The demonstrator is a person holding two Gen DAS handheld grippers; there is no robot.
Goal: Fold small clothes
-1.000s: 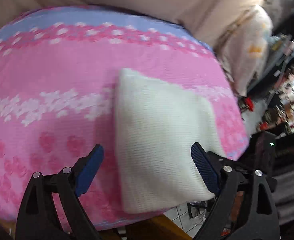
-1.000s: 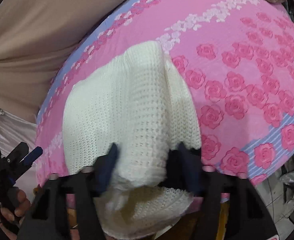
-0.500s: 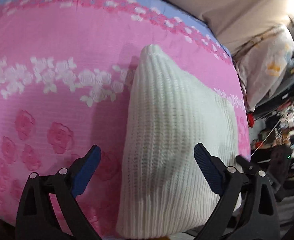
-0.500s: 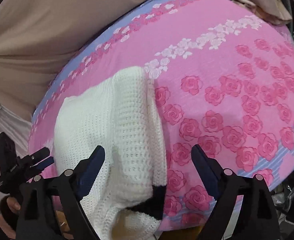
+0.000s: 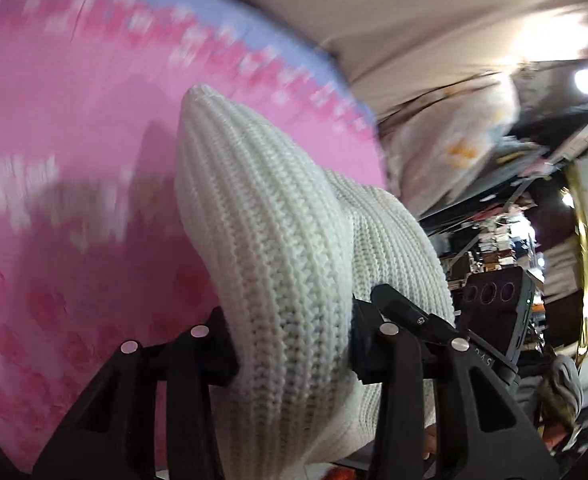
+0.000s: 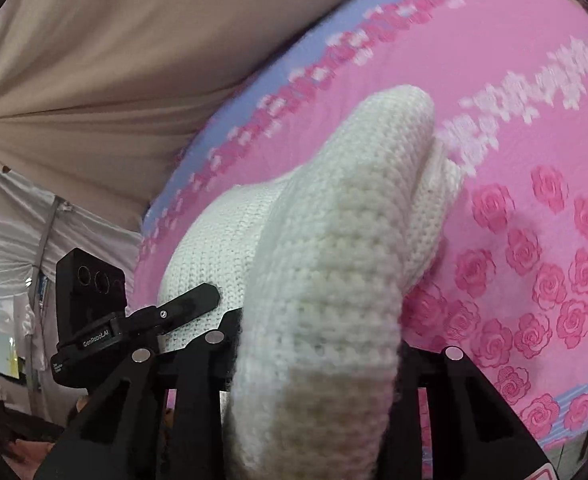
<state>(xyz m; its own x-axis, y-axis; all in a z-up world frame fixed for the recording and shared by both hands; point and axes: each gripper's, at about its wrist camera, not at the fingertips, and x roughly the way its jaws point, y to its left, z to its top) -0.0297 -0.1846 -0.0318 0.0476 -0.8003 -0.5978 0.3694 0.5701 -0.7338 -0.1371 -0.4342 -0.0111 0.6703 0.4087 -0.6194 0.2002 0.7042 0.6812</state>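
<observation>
From the left wrist view, my left tool (image 5: pixel 294 344) is clamped on a thick fold of the cream-white ribbed knitted garment (image 5: pixel 278 240), which rises between its two black fingers and fills the middle of the picture. Behind the garment lies the pink cloth with rose print and a pale blue border (image 5: pixel 74 200) that covers the surface under it; it is blurred here. Past the cloth's right edge, a dim cluttered room (image 5: pixel 494 240) shows.

From the right wrist view, my right tool (image 6: pixel 318 364) is likewise closed around a bunched fold of the same garment (image 6: pixel 334 260), at its near edge. The garment's far end rests on or just above the rose cloth (image 6: pixel 534 240); I cannot tell which. To the left I see the left tool's black camera block (image 6: pixel 90 292) with one finger touching the garment's other side. A beige fabric backdrop (image 6: pixel 134 60) hangs behind.

I judge that both near corners are gripped for a fold away from me. To do it well, I should lift both tools evenly, keep the edge taut between them, carry it over to meet the far edge squarely, and lay it flat before letting go, since thick knit tends to bunch and sag.
</observation>
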